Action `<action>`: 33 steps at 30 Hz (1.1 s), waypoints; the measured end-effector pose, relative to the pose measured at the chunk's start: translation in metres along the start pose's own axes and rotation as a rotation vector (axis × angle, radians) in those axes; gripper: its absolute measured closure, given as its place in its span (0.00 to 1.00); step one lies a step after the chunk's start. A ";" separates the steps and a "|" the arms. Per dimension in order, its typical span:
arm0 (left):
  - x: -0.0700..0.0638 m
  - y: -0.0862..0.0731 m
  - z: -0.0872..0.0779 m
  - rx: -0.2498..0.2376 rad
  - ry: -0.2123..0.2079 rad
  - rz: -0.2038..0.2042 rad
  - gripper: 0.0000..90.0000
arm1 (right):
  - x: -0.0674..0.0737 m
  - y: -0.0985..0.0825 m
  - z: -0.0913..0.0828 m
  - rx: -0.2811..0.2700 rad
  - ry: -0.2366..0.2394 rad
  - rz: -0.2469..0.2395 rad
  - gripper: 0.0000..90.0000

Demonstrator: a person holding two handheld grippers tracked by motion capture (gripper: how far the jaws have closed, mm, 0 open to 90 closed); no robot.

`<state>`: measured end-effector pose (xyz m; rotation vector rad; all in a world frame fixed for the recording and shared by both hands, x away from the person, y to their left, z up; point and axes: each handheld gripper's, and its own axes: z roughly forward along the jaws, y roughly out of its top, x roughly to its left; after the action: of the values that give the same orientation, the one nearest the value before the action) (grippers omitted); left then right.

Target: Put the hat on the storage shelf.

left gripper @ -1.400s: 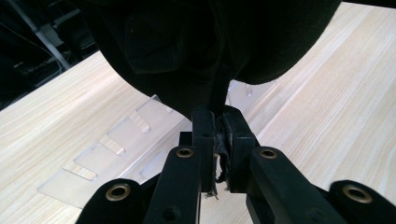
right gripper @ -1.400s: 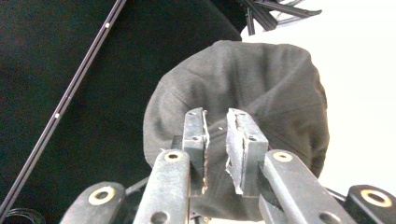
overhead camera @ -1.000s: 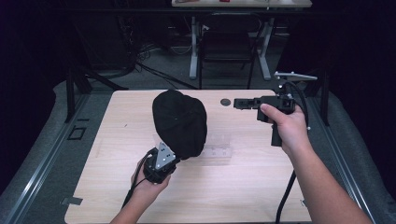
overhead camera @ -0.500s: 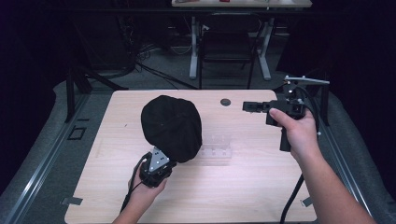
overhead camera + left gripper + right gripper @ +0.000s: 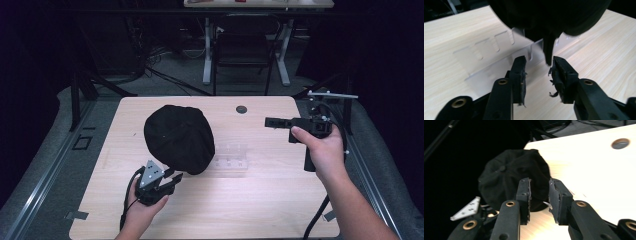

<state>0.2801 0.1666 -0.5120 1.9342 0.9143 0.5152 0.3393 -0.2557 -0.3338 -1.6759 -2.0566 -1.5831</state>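
A black cap (image 5: 179, 137) lies dome-up on the left middle of the wooden table (image 5: 260, 200), its edge over a clear plastic rack (image 5: 231, 157). My left gripper (image 5: 174, 180) is at the cap's near rim, pointing up at it. In the left gripper view that gripper (image 5: 537, 71) is open. The cap (image 5: 549, 15) hangs close above, and a black strap (image 5: 548, 51) dangles just past the fingertips, not pinched. My right gripper (image 5: 274, 122) hovers over the table's right side, pointing left. It (image 5: 539, 195) is open and holds nothing, and the cap (image 5: 511, 176) lies beyond it.
A round grommet hole (image 5: 241, 109) sits near the table's far edge. Beyond the table are a dark floor, cables and the legs of another desk (image 5: 207, 55). The grey plate of the left gripper (image 5: 466, 209) shows at the lower left of the right gripper view.
The cap and my left gripper have shifted left and toward the near edge. My right gripper has drawn back to the right, away from the cap.
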 end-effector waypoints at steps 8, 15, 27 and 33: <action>0.027 -0.018 -0.014 0.026 0.034 -0.102 0.57 | -0.005 -0.014 -0.011 -0.013 -0.063 -0.028 0.76; 0.038 -0.031 -0.027 0.039 0.069 -0.145 0.52 | -0.017 -0.029 -0.015 -0.013 -0.144 -0.071 0.74; 0.052 -0.056 -0.026 0.052 0.094 -0.185 0.52 | -0.040 -0.075 -0.007 -0.042 -0.261 -0.133 0.64; 0.056 -0.060 -0.027 0.046 0.115 -0.201 0.52 | -0.049 -0.111 0.002 -0.094 -0.307 -0.219 0.56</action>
<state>0.2749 0.2438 -0.5512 1.8429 1.1890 0.4941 0.2769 -0.2761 -0.4361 -1.8867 -2.4228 -1.5882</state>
